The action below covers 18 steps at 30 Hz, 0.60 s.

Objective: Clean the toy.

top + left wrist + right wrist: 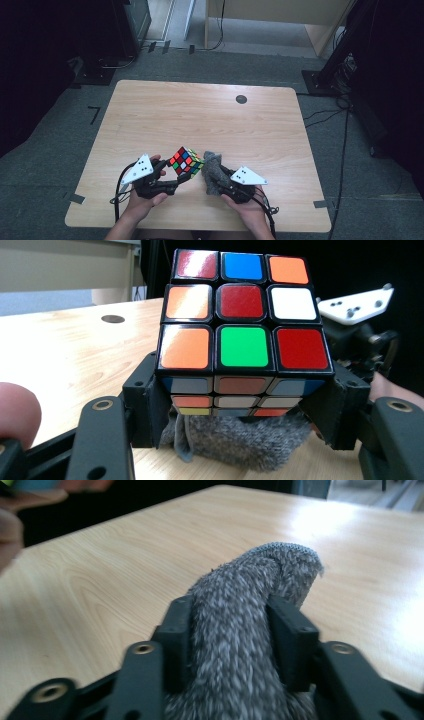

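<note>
A scrambled Rubik's cube hangs just above the front of the wooden table. My left gripper is shut on it. In the left gripper view the cube sits between the black jaws of that gripper, red centre facing the camera. A grey knitted cloth lies right of the cube, and its fabric shows under the cube. My right gripper is shut on it. The cloth fills the gap between both pads of that gripper and bulges past their tips.
A small black round disc sits near the table's far edge. Bare wood stretches from the cube to that edge. Grey carpet surrounds the table, with dark stands and cables at the right.
</note>
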{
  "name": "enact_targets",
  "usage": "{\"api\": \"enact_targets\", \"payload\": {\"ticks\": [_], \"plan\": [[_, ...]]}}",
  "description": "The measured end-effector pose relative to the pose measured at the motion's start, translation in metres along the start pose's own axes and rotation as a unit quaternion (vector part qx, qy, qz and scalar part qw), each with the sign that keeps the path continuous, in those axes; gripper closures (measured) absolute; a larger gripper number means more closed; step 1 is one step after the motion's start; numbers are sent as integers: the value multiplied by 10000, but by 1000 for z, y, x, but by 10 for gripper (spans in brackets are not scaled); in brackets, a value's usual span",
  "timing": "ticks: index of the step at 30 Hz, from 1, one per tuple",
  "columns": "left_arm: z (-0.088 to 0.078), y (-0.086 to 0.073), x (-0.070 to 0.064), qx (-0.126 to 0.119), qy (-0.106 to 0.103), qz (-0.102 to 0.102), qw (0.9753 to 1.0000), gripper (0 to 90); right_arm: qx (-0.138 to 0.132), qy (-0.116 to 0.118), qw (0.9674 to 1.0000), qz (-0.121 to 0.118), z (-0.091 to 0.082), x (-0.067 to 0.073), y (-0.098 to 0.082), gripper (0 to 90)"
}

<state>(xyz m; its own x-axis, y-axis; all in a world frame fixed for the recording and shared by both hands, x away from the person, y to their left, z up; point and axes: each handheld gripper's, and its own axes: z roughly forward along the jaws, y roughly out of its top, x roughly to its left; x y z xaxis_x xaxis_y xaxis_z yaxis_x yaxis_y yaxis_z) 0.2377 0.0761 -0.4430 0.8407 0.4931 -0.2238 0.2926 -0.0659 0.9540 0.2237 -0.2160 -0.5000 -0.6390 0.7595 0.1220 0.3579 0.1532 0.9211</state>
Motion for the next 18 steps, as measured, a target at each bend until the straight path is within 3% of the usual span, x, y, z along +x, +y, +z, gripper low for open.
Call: {"api": "enact_targets", "payload": {"ticks": [4,7,11,16,18], "plan": [[0,0,2,16,75,-77,9999,347,-100,-293,9995,-92,-4,-1,5,287],[0,1,4,41,128,-164,9998,347,-375,-462,9975,-370,-13,3,14,232],[2,2,4,110,137,-308,9994,346,-715,-273,9938,-801,-18,18,22,219],[9,5,-3,320,79,-445,9985,346,-821,-115,9849,-1521,-13,43,24,192],[13,5,-6,434,19,-571,9974,346,-871,-117,9817,-1687,-11,51,24,175]]}}
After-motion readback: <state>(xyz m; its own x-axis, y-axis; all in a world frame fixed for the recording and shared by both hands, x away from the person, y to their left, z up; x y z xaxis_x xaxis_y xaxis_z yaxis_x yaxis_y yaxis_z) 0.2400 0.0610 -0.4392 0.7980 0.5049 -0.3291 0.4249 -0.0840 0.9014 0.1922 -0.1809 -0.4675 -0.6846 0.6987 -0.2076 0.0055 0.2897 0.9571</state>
